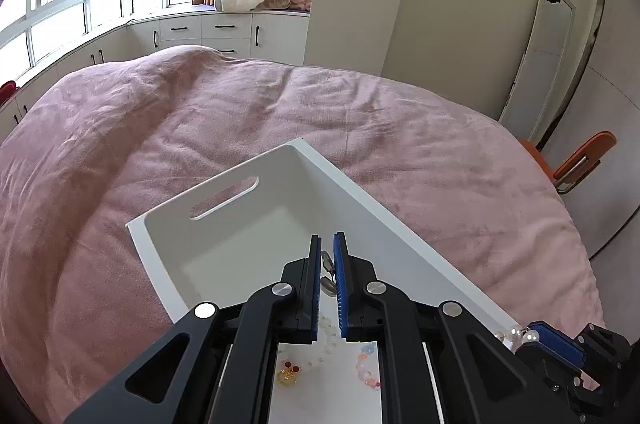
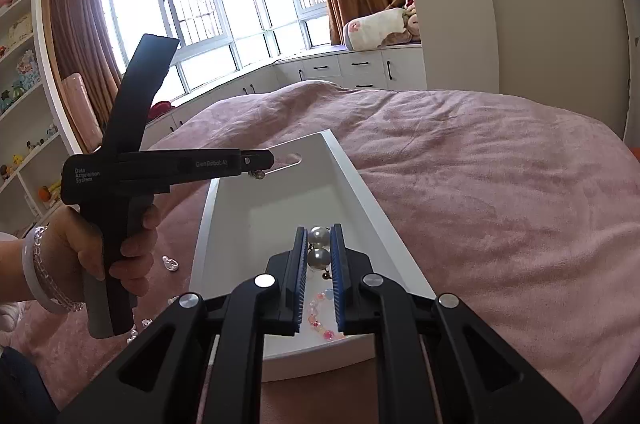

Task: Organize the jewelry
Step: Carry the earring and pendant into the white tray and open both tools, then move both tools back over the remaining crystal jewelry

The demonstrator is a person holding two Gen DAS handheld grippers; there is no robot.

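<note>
A white box [image 1: 360,208] lies on the pink bed; it also shows in the right wrist view [image 2: 352,168]. My left gripper [image 1: 327,244] is shut on a small silver jewelry piece [image 1: 327,266] and holds it above the box; it also shows in the right wrist view [image 2: 260,166]. My right gripper [image 2: 319,234] is shut on a pearl piece [image 2: 319,248] over the box; it also shows at the lower right of the left wrist view [image 1: 532,334]. Pastel bead bracelets [image 2: 320,316] lie on the box floor, and they also show in the left wrist view [image 1: 366,368].
Several clear jewelry pieces [image 2: 170,262] lie on the pink blanket [image 2: 500,204] left of the box. White cabinets [image 1: 224,30] and windows are behind the bed. An orange chair [image 1: 576,160] stands at the right. Shelves with toys [image 2: 20,84] are at the far left.
</note>
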